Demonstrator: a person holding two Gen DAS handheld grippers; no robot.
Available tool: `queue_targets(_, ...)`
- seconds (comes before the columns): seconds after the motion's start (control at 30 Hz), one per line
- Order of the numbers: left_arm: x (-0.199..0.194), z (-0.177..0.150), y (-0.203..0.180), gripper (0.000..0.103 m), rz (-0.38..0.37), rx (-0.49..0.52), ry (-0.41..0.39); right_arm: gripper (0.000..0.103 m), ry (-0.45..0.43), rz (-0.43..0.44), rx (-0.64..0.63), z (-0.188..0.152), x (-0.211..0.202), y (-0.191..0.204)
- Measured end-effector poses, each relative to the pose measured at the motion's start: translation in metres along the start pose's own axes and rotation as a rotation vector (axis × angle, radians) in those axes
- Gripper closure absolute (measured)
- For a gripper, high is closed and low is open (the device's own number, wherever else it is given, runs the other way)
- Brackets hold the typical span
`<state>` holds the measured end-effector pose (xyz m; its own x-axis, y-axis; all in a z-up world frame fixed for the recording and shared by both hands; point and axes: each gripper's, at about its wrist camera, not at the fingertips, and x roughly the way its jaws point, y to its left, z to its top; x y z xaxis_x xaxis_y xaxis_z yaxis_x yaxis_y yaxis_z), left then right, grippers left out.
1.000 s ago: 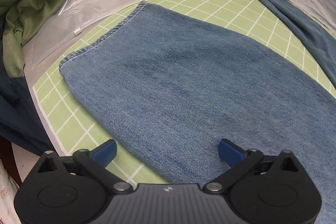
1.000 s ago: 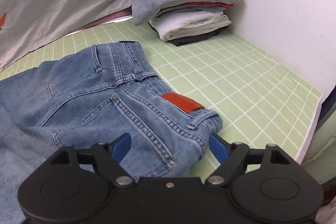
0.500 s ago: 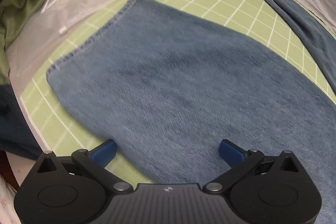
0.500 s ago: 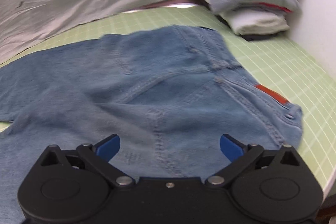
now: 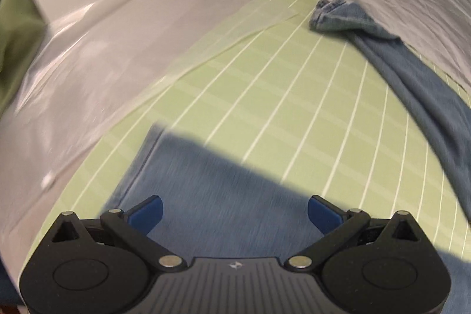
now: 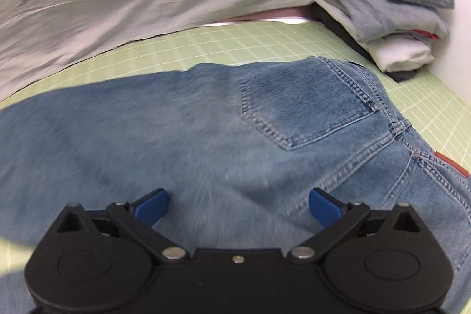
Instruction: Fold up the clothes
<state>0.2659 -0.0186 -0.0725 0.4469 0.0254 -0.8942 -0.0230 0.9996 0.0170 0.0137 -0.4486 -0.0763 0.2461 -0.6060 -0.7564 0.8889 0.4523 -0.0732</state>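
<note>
Both grippers' fingers (image 5: 146,211) (image 6: 323,206) spread, jeans (image 6: 206,137) beneath

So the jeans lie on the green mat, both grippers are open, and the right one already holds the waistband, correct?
Not quite. In the right wrist view the right gripper is open over the jeans and holds nothing. The jeans do lie on the green mat, and the left gripper is open too.

**Left gripper over jeans leg end**

L gripper (image 5: 235,209) hung w/ jaws wide apart over near jeans leg (image 5: 206,196), nothing held. Far leg (image 5: 412,69) ran beyond it on green grid mat (image 5: 294,84); clear plastic sheet (image 5: 103,49) lay left of mat.
</note>
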Motion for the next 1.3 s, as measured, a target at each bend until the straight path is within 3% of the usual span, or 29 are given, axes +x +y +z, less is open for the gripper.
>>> queue_targets(0.17, 0.034, 0.058, -0.040, 0.002, -0.084, 0.034, -0.068, 0.000, 0.033, -0.082, 0.107, 0.012, 0.025, 0.002)
queue_targets(0.33, 0.067, 0.106, -0.086, 0.033, -0.161, 0.054, -0.115, 0.000, 0.011, -0.081, 0.090, 0.012, 0.027, 0.005)
queue_targets(0.43, 0.083, 0.122, -0.105, 0.047, -0.206, 0.041, -0.129, 0.000, 0.014, -0.059, 0.144, 0.012, 0.030, 0.000)
queue_targets(0.57, 0.094, 0.134, -0.117, 0.057, -0.206, 0.040, -0.168, 0.000, 0.001, -0.067, 0.156, 0.011, 0.030, 0.004)
queue_targets(0.77, 0.099, 0.143, -0.125, 0.061, -0.220, 0.041, -0.177, 0.000, -0.008, -0.073, 0.166, 0.009, 0.030, 0.005)
queue_targets(0.8, 0.100, 0.143, -0.126, 0.068, -0.224, 0.043, -0.176, 0.000, -0.005, -0.071, 0.165, 0.009, 0.031, 0.005)
queue_targets(0.83, 0.100, 0.144, -0.128, 0.083, -0.235, 0.048, -0.170, 0.000, -0.003, -0.071, 0.167, 0.010, 0.031, 0.004)
queue_targets(0.93, 0.101, 0.144, -0.135, 0.101, -0.237, 0.069, -0.170, 0.000, 0.003, -0.069, 0.166, 0.011, 0.031, 0.004)
queue_targets(1.13, 0.086, 0.132, -0.123, 0.103, -0.206, 0.077, -0.192, 0.000, 0.015, -0.057, 0.157, 0.011, 0.031, 0.003)
queue_targets(1.3, 0.050, 0.089, -0.078, 0.103, -0.117, 0.069, -0.198, 0.000, 0.016, -0.042, 0.144, 0.010, 0.029, 0.002)
